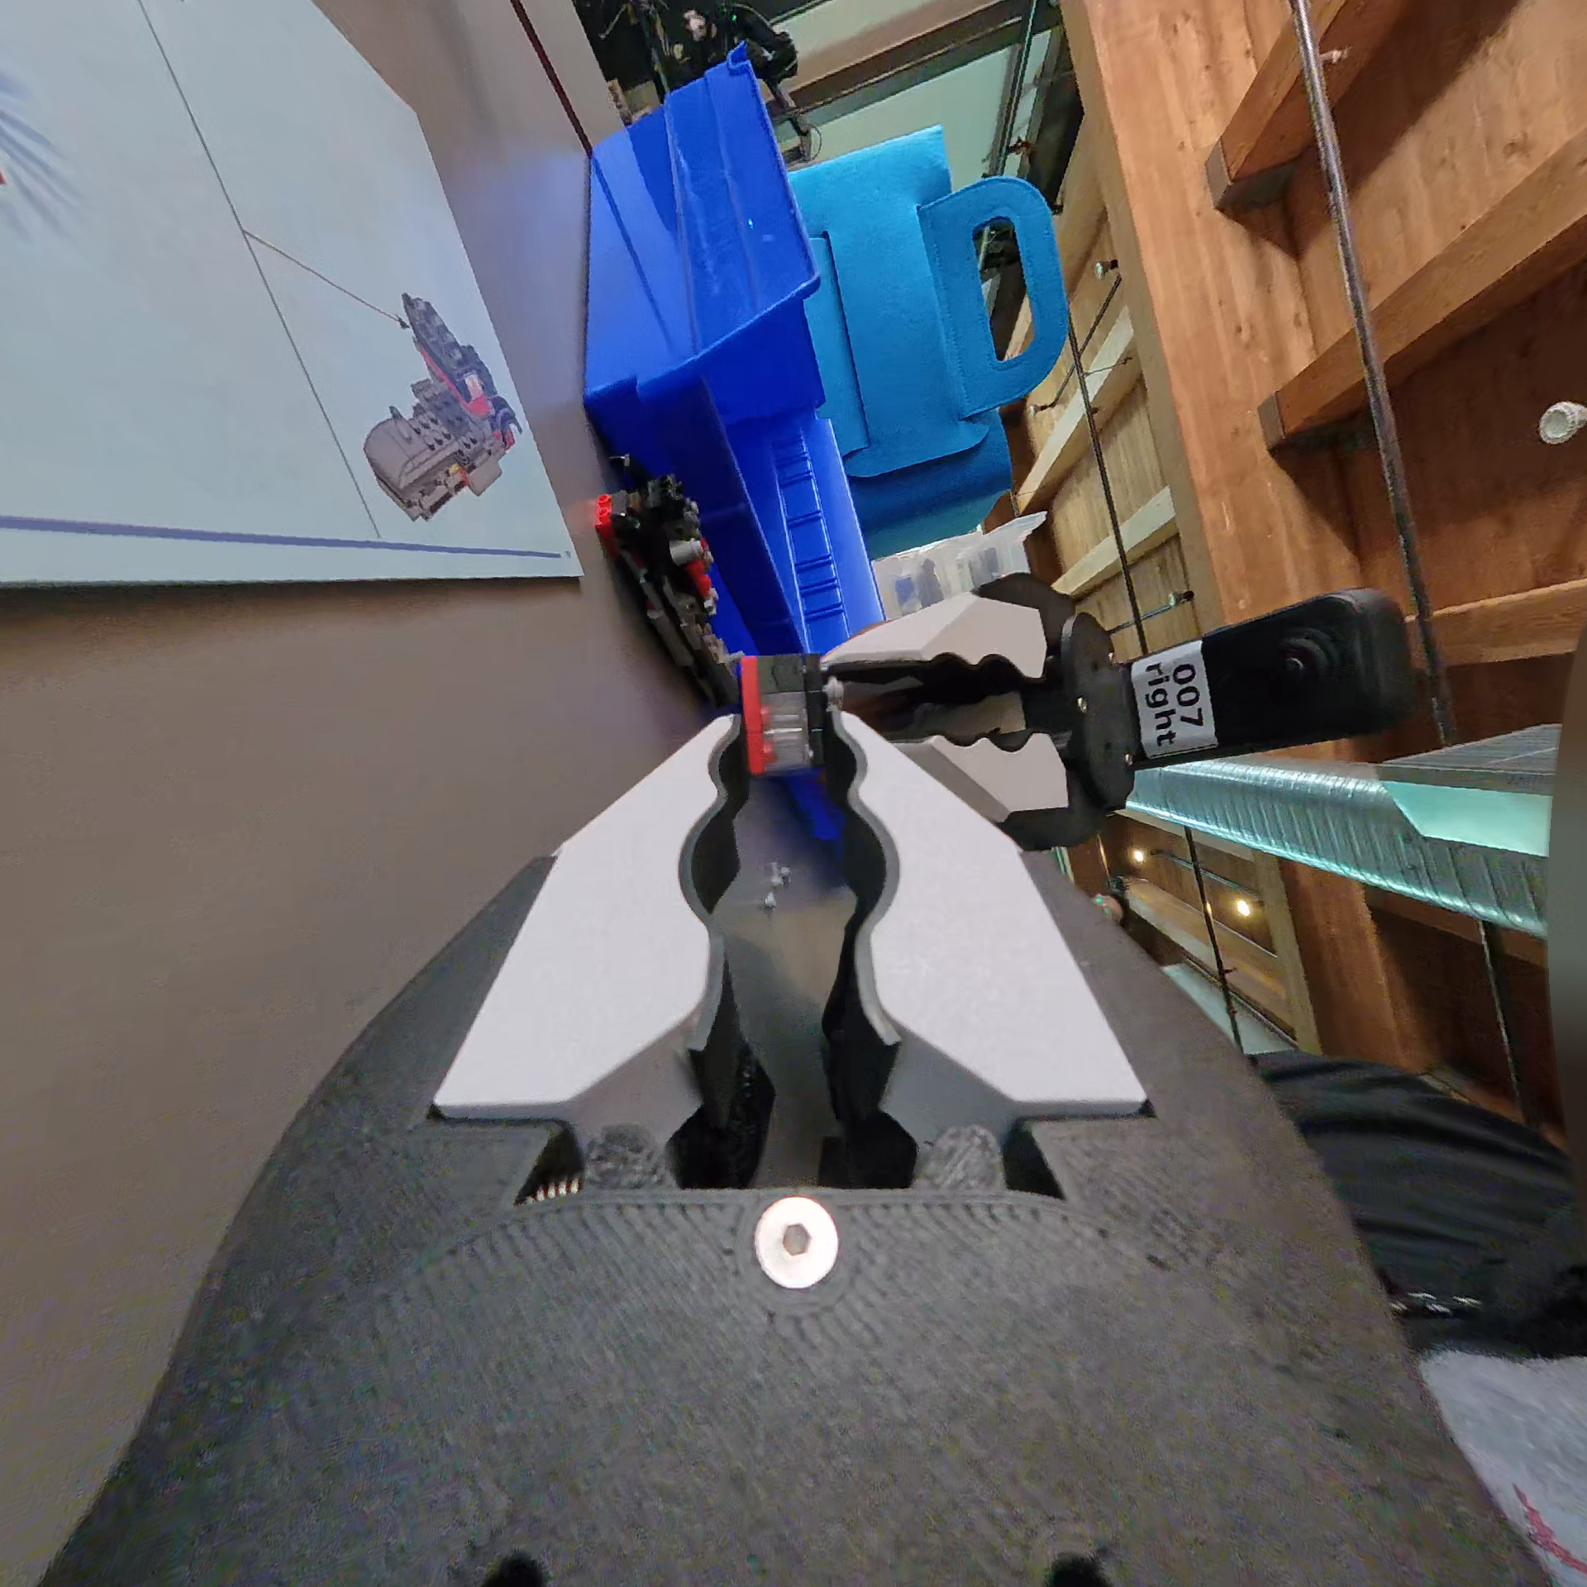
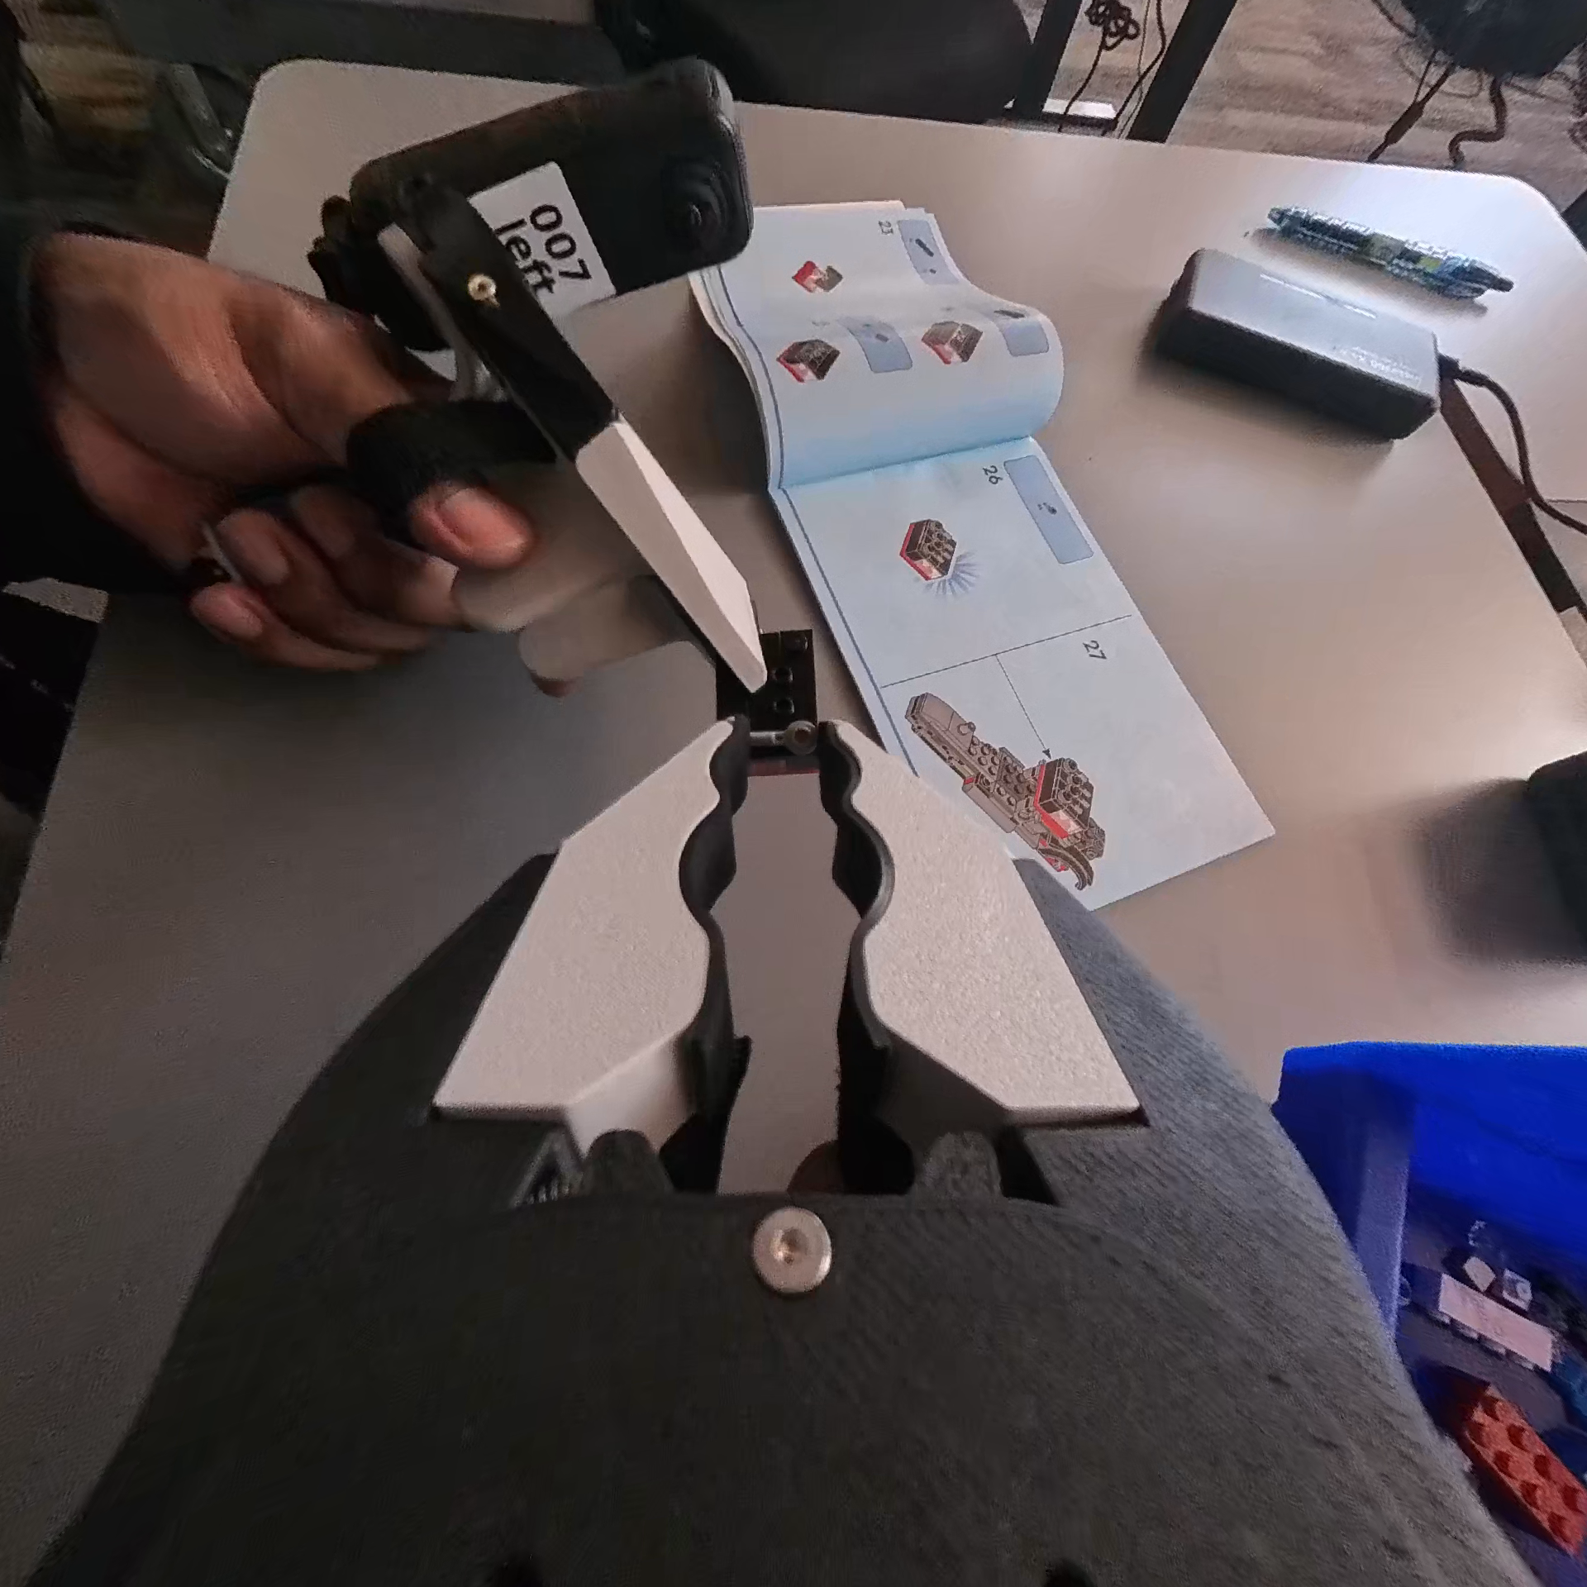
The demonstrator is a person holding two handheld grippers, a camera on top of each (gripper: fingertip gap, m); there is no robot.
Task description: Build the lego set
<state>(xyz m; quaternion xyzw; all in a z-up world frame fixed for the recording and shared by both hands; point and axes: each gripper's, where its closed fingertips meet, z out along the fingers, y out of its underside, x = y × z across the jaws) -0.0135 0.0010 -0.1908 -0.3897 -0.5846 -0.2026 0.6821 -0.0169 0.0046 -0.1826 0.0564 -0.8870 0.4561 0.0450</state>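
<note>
Both grippers meet on one small sub-assembly (image 1: 780,723), held in the air above the bench (image 2: 343,859). The left gripper (image 1: 777,730) clamps it across its red plate and clear brick. The right gripper (image 2: 777,737) pinches a small grey pin-like part (image 2: 786,737) at the block's black studded face; whether that part is seated yet, we can't tell.

Risks as we judge them:
- The left grip sits only at the fingertips. Any push from the right could twist the block out, and it would drop to the bench.
- An off-axis push could wedge the grey part or pop it free; it's tiny and would be hard to find on a grey bench.
- Squeezing across the layers could split the red plate from the clear brick.
- The two grippers cross closely, so their fingers could collide.

Materials: hard glossy ABS bricks, slippery, with sharp corners and round studs. The gripper fingers (image 2: 601,962) are matte grey printed wedges with wavy black inner pads. The gripper bodies are rough black print.

The booklet (image 2: 988,601) is thin glossy paper with a curled page and lies open on the bench. The blue bin (image 1: 713,361) is smooth rigid plastic; more bricks show in it in the right wrist view. A part-built model (image 1: 665,567) rests beside it. A blue felt bag (image 1: 927,300) stands behind. A black box (image 2: 1297,343) with a cable sits well apart.
</note>
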